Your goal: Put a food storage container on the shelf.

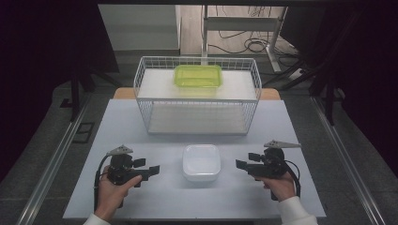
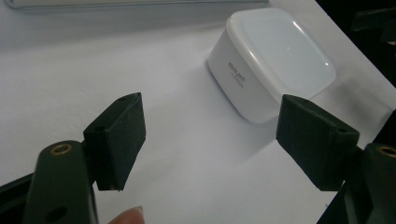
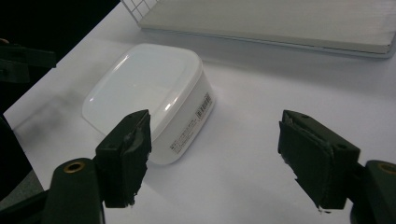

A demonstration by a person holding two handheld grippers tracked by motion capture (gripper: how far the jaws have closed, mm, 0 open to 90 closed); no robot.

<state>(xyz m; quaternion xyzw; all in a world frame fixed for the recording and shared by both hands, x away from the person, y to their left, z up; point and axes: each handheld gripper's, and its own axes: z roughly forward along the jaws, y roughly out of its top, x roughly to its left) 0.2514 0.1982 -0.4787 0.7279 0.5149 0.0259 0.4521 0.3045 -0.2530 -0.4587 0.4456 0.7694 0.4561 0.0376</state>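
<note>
**Count of things on and around the bench**

One bench (image 1: 141,197) with a white top. One white wire basket (image 1: 197,96) stands on it, with two levels: an upper shelf and a lower one. Containers come to two: one yellow-green lidded container (image 1: 197,76) on the basket's upper shelf, and one white lidded container (image 1: 201,162) on the bench in front of the basket. Two grippers are held above the bench, the left gripper (image 1: 146,168) and the right gripper (image 1: 247,161), each with two black jaws standing apart. Two hands hold them, one left hand (image 1: 111,193) and one right hand (image 1: 281,185)
</note>
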